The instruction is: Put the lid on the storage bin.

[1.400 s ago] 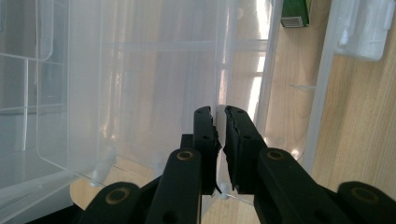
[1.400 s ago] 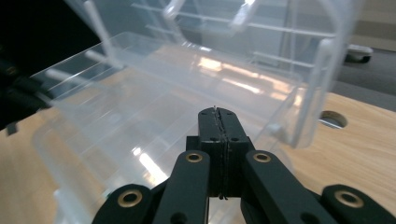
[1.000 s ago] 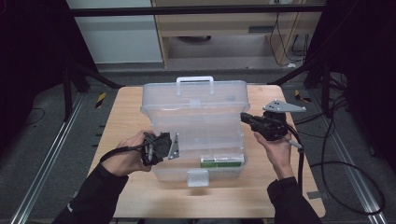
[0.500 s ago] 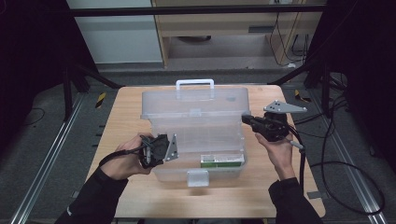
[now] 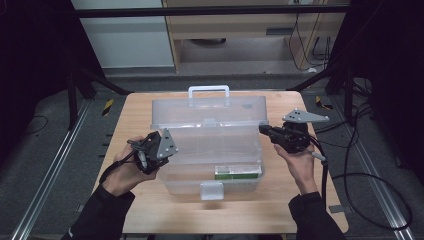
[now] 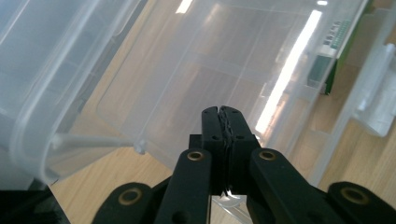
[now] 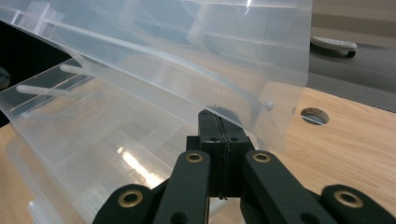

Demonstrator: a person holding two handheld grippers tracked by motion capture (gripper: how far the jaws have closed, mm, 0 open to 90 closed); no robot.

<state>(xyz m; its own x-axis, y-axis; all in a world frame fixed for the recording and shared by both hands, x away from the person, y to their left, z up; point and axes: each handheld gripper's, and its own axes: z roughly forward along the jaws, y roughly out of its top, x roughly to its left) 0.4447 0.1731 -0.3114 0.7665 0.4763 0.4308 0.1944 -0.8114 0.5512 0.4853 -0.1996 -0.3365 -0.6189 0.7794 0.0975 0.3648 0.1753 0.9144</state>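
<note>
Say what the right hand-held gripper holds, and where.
Nothing clamped: the right hand-held gripper is shut, its tips seemingly propping the box lid at its end edge.

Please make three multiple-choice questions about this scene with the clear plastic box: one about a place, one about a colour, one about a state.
1. Where in the clear box does the green packet lie?
A. front right corner
B. back left corner
C. on the lid

2. What colour is the box handle?
A. red
B. white
C. black

3. How does the lid stand?
A. latched shut
B. lifted off, lying on the table
C. raised open

Answers:
1 A, the high view shows the packet in the corner nearest the person, on the side of the right gripper.
2 B, the handle at the far edge is white.
3 C, the lid stands up behind the open tub.
</note>
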